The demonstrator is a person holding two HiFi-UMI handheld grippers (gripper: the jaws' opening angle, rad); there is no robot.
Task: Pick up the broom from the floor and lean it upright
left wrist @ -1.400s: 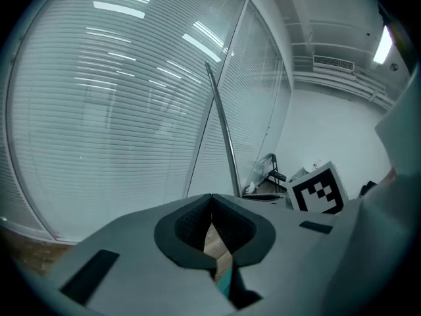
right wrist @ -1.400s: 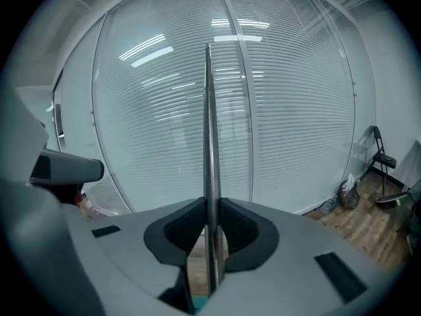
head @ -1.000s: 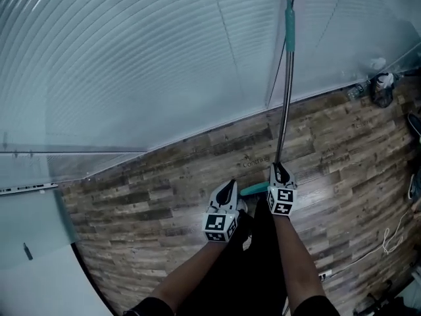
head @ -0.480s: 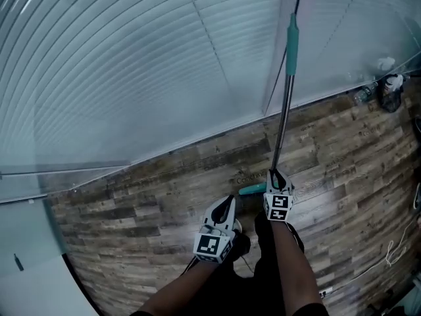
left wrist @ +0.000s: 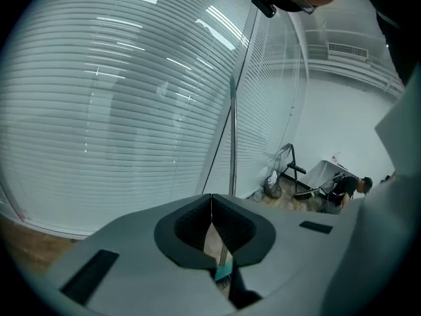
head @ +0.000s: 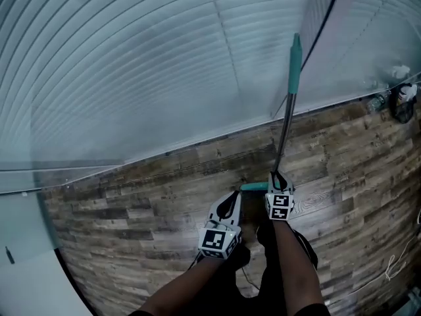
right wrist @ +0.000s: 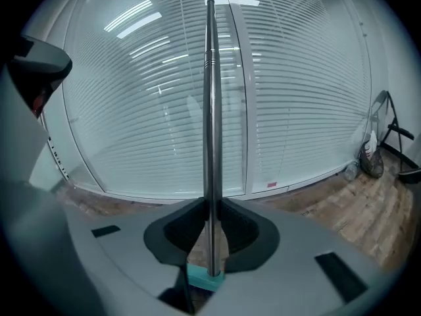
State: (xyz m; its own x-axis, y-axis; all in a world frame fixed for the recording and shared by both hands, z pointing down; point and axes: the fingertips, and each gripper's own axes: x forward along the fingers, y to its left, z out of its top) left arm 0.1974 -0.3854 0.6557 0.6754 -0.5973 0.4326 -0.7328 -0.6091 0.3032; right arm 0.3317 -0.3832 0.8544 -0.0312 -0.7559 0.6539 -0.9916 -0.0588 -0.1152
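The broom stands upright on the wooden floor (head: 145, 196) in front of the window blinds (head: 164, 78). Its metal pole (head: 284, 133) rises to a teal grip (head: 295, 63), and the teal head (head: 254, 187) sits low by the floor. My right gripper (head: 277, 176) is shut on the pole just above the head; the pole (right wrist: 210, 110) runs straight up between its jaws. My left gripper (head: 231, 199) is just left of the head, shut and holding nothing. From it the pole (left wrist: 232, 143) shows beyond the jaw tips, apart from them.
The blinds and glass wall run along the far side of the floor. A dark bag and a bottle (head: 400, 104) sit at the far right by the wall. A white cable (head: 395, 265) lies at the lower right. A person (left wrist: 342, 191) crouches far off near a stand (left wrist: 289, 166).
Both grippers have come down toward the floor, the right one bringing the upright broom with it. The left gripper stays beside the broom head, still shut and holding nothing.
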